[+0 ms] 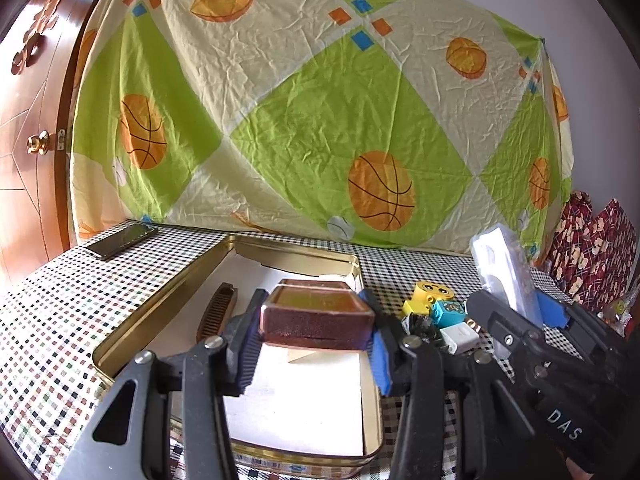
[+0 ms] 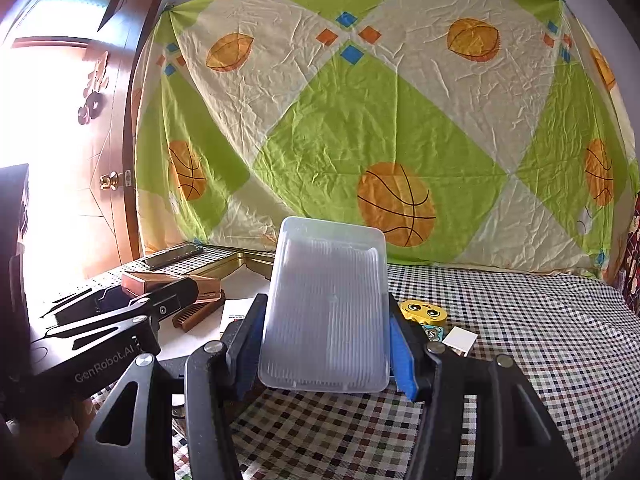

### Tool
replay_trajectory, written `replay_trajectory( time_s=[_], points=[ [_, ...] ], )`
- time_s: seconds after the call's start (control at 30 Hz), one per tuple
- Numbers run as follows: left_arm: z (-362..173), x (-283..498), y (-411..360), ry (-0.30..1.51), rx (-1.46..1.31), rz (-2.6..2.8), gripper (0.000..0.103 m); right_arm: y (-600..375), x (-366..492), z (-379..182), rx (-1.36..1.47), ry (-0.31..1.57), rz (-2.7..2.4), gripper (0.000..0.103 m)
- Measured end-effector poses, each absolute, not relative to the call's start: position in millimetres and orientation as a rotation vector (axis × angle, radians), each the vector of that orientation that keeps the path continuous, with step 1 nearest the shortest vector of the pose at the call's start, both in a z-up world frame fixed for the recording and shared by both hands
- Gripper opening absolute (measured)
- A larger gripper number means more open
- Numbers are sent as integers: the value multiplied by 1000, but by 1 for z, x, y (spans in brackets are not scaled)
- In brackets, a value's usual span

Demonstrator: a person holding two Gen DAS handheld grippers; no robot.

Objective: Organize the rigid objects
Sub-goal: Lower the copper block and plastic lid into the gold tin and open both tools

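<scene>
My left gripper (image 1: 314,344) is shut on a small copper-coloured tin box (image 1: 318,318) and holds it above the open gold tin tray (image 1: 160,312). A brown comb (image 1: 218,312) lies in the tray. My right gripper (image 2: 326,344) is shut on a translucent plastic box (image 2: 326,308), held tilted upright above the checked tablecloth; it also shows in the left wrist view (image 1: 508,276). To the tray's right lie a yellow face block (image 1: 430,294), a blue block (image 1: 448,312) and a white charger (image 1: 460,336).
A black phone (image 1: 122,240) lies at the table's back left. A wooden door (image 1: 28,120) stands at the left. A basketball-print sheet (image 1: 320,120) hangs behind the table. Red patterned fabric (image 1: 592,256) sits at the far right.
</scene>
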State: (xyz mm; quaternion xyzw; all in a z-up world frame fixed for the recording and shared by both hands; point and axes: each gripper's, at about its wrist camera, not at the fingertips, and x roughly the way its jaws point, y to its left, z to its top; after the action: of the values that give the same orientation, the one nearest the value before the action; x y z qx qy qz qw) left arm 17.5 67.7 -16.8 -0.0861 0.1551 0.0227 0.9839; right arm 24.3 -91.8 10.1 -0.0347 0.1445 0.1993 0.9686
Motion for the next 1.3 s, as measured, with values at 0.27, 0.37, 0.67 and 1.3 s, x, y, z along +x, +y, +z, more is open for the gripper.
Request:
replay_trajectory(
  time_s=[0.27,0.37,0.67,1.3],
  points=[
    [-17,16,79,306,-186,64,45,-83,24,10,-76,290,422,57],
    [-16,15,81,301,-182,72,45,-78,24,9,-78,294,431,57],
    [-15,14,99,298,-194,99,45,-56,20,8,-112,295,469,57],
    [-24,41,130,402,-199,111,45,-22,50,2,-151,391,513,57]
  ],
)
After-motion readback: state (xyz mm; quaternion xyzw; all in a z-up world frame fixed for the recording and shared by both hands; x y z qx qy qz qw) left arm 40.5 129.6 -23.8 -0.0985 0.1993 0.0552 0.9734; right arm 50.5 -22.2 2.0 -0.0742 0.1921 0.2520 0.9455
